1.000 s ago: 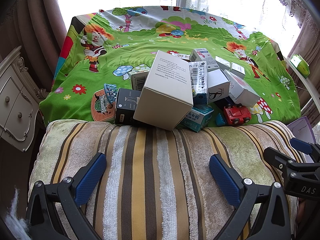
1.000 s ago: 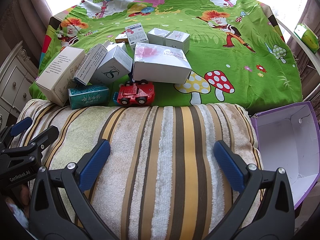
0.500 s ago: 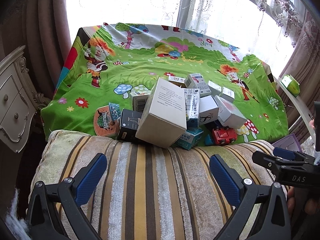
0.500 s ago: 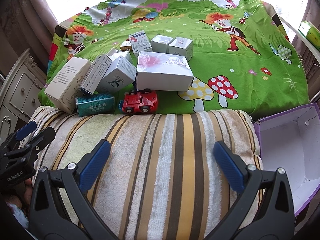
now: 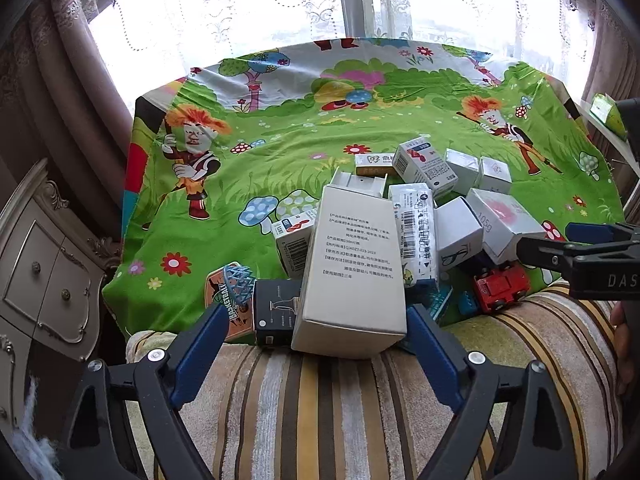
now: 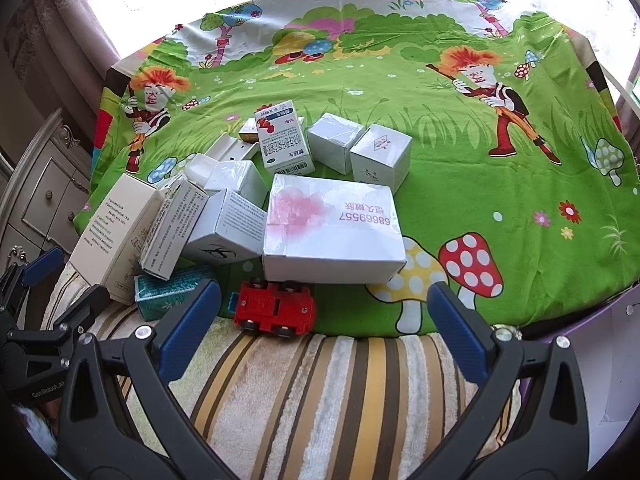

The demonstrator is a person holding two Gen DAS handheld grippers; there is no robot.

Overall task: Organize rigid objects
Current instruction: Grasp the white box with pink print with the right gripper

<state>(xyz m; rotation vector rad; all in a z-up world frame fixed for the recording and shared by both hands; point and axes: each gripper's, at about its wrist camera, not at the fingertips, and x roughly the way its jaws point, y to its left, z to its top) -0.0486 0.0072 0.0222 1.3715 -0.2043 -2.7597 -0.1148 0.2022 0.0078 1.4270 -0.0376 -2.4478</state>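
While both jaws stood wide open, left gripper (image 5: 312,344) flanked the tall box (image 5: 352,272); right gripper (image 6: 324,320) hung over the red car (image 6: 276,312) beside the pink-stained box (image 6: 332,228).

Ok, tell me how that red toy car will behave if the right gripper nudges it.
The red toy car has wheels showing on its side, so it will probably roll. It straddles the green cloth and the striped towel, whose pile may slow it. It looks like rigid plastic, likely light.
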